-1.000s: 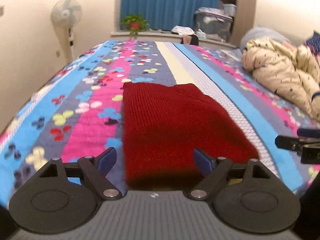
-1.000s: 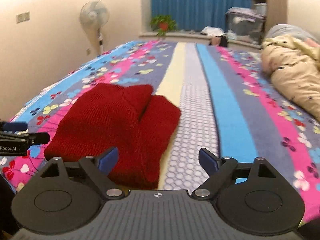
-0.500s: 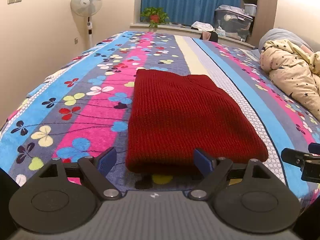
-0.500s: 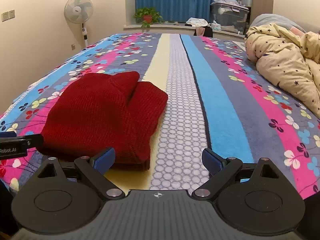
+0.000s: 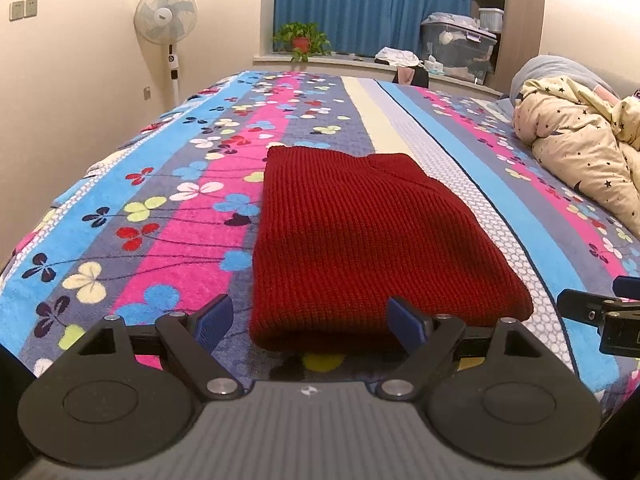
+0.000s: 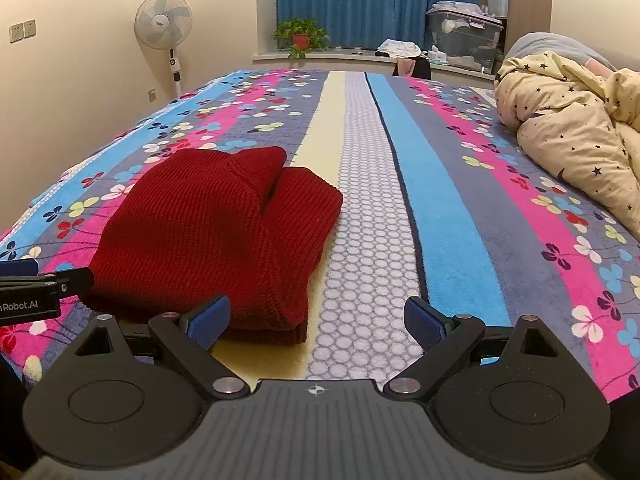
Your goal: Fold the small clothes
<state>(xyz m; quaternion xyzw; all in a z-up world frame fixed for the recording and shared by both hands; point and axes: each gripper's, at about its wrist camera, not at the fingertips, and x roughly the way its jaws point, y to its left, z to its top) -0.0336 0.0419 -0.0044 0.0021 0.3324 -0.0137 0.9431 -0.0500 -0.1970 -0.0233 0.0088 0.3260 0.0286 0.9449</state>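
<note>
A dark red knitted garment (image 5: 360, 240) lies folded flat on the striped flowered bed cover (image 5: 168, 216). It also shows in the right wrist view (image 6: 216, 240), left of centre. My left gripper (image 5: 310, 322) is open and empty, just short of the garment's near edge, not touching it. My right gripper (image 6: 316, 322) is open and empty, near the garment's right front corner, over the dotted stripe. Each gripper's tip shows at the edge of the other's view: the right one (image 5: 592, 312) and the left one (image 6: 44, 284).
A cream star-print quilt (image 5: 580, 148) is heaped on the bed's right side. A standing fan (image 5: 166, 16) is by the left wall. A potted plant (image 5: 302, 38) and storage boxes (image 5: 456, 44) sit on the far sill before a blue curtain.
Both grippers have pulled back and up from the garment, so more of the bed shows. The garment lies still, and both stay open.
</note>
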